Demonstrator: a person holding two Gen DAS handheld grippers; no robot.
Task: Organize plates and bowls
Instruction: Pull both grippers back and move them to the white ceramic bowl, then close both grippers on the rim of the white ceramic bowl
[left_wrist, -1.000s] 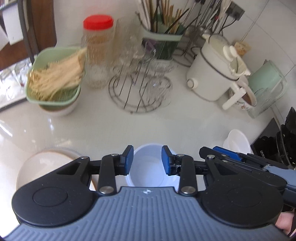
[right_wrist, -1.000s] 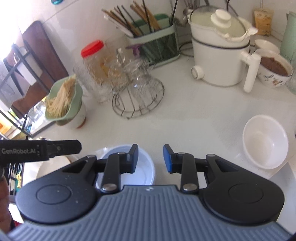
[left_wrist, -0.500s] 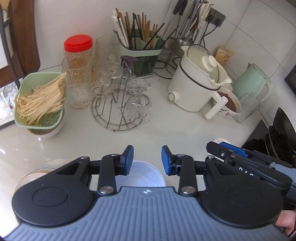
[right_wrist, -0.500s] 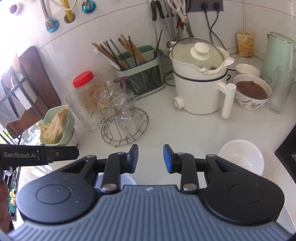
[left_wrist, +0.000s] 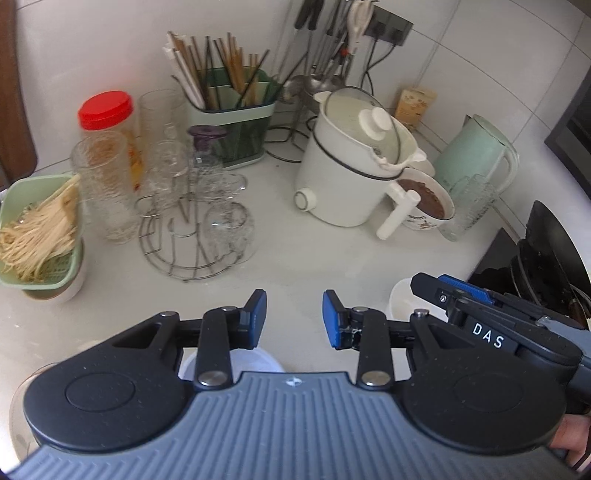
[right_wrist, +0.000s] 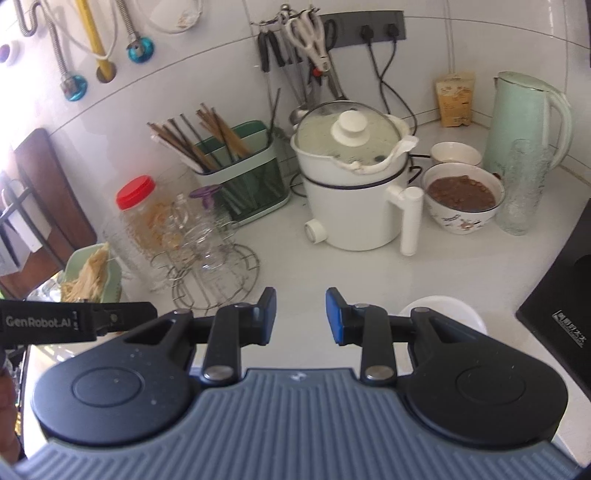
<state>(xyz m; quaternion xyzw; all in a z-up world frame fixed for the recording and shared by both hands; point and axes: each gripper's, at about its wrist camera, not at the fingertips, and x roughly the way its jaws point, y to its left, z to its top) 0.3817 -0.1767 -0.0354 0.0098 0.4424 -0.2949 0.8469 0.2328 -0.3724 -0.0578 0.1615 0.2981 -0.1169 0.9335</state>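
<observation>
Off to the right of my left claw, the right gripper (left_wrist: 480, 314) carries white letters "DAS". Left of my right claw, the left gripper (right_wrist: 77, 321) reads "GenRobot.AI". The black appliance (right_wrist: 565, 317) at right bears print too small to read.

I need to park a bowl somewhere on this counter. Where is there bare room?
Bare counter lies in front of the white pot, between the wire glass rack and the empty white bowl. The back is crowded: chopstick holder, red-lidded jar, filled bowl, kettle. The noodle basket fills the left edge.
</observation>
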